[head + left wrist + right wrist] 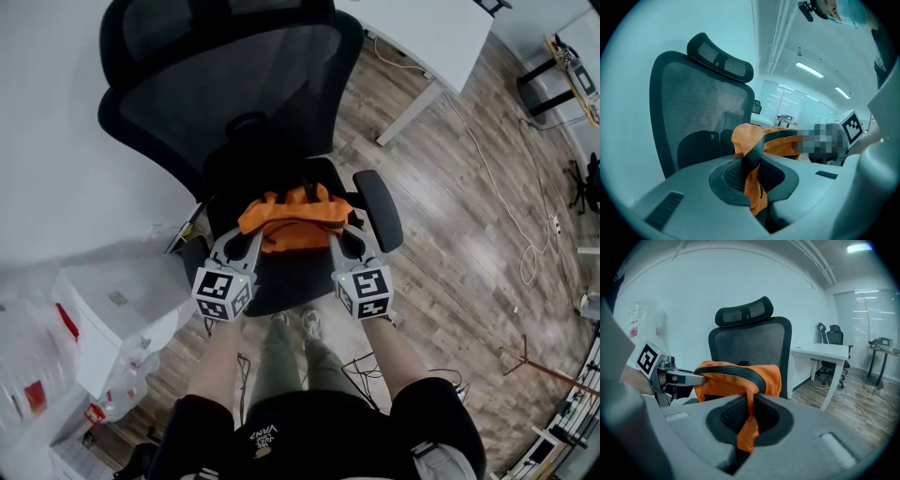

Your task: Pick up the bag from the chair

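Note:
An orange bag (294,216) with a black band hangs stretched between my two grippers, above the seat of a black mesh office chair (234,103). My left gripper (249,232) is shut on the bag's left end; orange cloth and black strap (752,161) are pinched between its jaws. At the bag's right end my right gripper (337,232) is shut on the fabric (749,420), which folds down between its pads. In the right gripper view the bag (736,378) spans toward the left gripper (701,378), with the chair back (750,345) behind. The left gripper view shows the chair's backrest (701,122).
The chair's right armrest (378,208) lies just beside my right gripper. A white desk (422,37) stands at the back right with a cable (506,202) trailing over the wood floor. White boxes and plastic wrap (103,319) crowd the left. The person's legs (300,361) stand before the seat.

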`<state>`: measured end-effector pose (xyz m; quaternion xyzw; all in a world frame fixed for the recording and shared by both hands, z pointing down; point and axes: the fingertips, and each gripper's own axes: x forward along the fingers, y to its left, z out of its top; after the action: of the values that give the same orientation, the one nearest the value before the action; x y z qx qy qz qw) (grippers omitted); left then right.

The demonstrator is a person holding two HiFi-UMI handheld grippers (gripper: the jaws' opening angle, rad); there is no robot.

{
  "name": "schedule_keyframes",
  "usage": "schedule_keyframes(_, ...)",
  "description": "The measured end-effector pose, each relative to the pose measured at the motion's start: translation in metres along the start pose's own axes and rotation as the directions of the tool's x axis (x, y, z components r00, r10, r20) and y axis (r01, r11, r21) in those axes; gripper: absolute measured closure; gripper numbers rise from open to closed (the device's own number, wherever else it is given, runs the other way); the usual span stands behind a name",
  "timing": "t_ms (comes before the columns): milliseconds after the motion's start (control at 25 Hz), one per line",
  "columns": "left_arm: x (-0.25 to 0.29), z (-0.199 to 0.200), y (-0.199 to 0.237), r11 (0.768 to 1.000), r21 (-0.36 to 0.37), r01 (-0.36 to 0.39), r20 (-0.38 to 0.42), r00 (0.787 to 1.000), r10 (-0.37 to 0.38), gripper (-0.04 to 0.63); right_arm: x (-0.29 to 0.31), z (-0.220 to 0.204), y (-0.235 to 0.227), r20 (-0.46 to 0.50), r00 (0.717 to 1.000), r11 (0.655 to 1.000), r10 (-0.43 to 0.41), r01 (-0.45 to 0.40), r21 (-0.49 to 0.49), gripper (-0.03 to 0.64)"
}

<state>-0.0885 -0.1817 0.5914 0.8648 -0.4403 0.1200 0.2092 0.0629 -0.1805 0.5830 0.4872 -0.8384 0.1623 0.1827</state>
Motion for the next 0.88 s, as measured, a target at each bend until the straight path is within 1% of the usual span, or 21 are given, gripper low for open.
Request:
schedule_keyframes(520,-0.030,0.045,-0.024,0.998,0.058,0.007,0.052,0.999,-0.010,0.558,-0.041,0.040,0.011,0.061,0.998,1.000,-0.019,0.020,-0.005,0.607)
schedule_keyframes(880,-0.053,0.087,-0.047,0.994,0.105,0.010,0.111,0.994,-0.021,0.558,-0.078,0.077,0.016,0.115,0.993,0.999,-0.019,0.023,-0.032,0.607)
